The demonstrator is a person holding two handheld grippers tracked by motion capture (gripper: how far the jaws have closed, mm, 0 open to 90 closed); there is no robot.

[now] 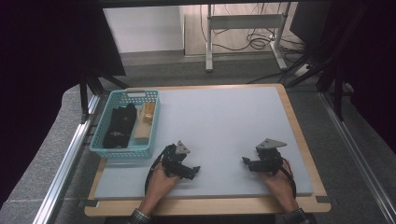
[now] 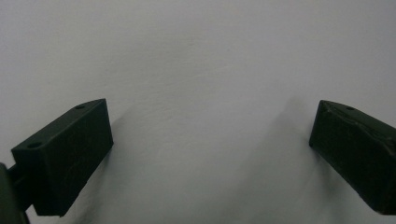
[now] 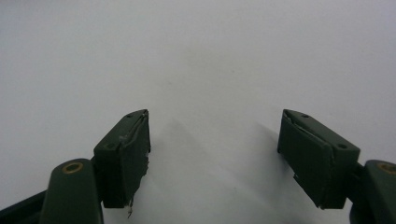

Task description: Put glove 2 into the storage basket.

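Note:
My left gripper (image 1: 196, 169) rests low over the pale grey table mat (image 1: 219, 121) near its front edge, held by a hand, and points right. In the left gripper view the left gripper (image 2: 212, 126) stands wide open with only bare mat between its black jaws. My right gripper (image 1: 244, 161) sits at the front right of the mat and points left. Its jaws are spread apart in the right gripper view, where the right gripper (image 3: 215, 135) holds nothing.
A turquoise plastic basket (image 1: 125, 150) stands at the mat's left edge, holding a black object (image 1: 119, 125) and wooden pieces (image 1: 144, 122). The mat lies on a wooden tabletop (image 1: 299, 126). Metal rails run along both sides; a desk frame and cables lie beyond.

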